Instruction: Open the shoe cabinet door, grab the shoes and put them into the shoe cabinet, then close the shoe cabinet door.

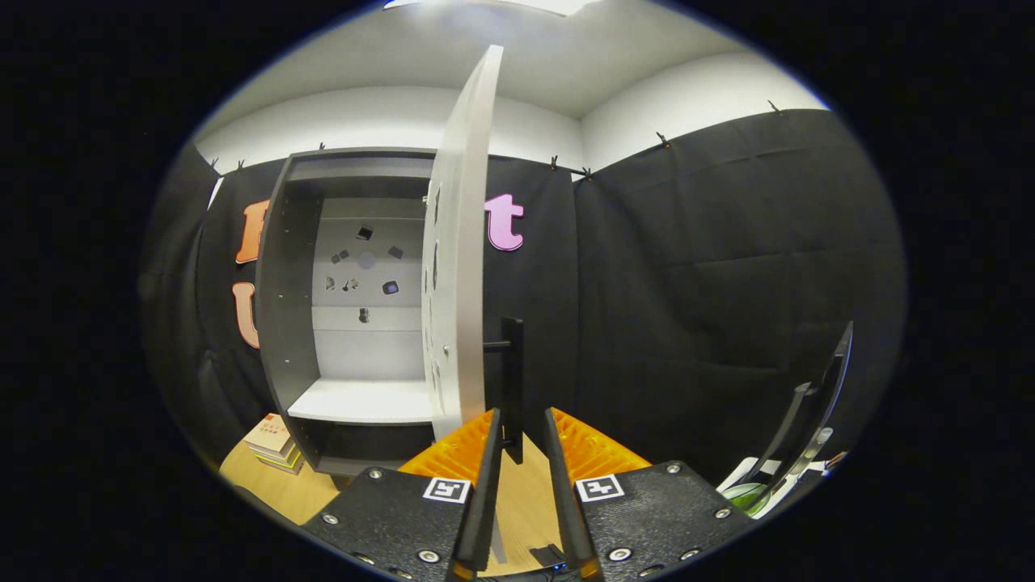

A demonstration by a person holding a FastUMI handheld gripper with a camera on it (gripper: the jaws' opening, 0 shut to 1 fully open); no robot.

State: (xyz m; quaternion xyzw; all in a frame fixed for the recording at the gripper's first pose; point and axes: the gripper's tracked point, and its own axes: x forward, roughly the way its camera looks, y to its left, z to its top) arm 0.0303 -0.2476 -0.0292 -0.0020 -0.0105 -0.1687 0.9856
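The shoe cabinet [279, 323] stands ahead and to the left, a dark grey box with a pale back panel and a white shelf [364, 402] inside. Its white door [457, 267] is swung wide and I see it nearly edge-on, straight beyond the fingers. A black vertical bar handle [512, 380] sticks out from the door's low right side. My gripper [522, 414] is open by a narrow gap, and the handle's lower end hangs in that gap. The bar sits close against the left finger [492, 453], while a gap separates it from the right finger [558, 453].
A small stack of books [273, 440] lies on the wooden surface [517, 501] by the cabinet's lower left corner. To the right, a tilted dark panel on a stand [813, 412] rises beside something green and white [748, 495]. Black cloth walls close the booth behind.
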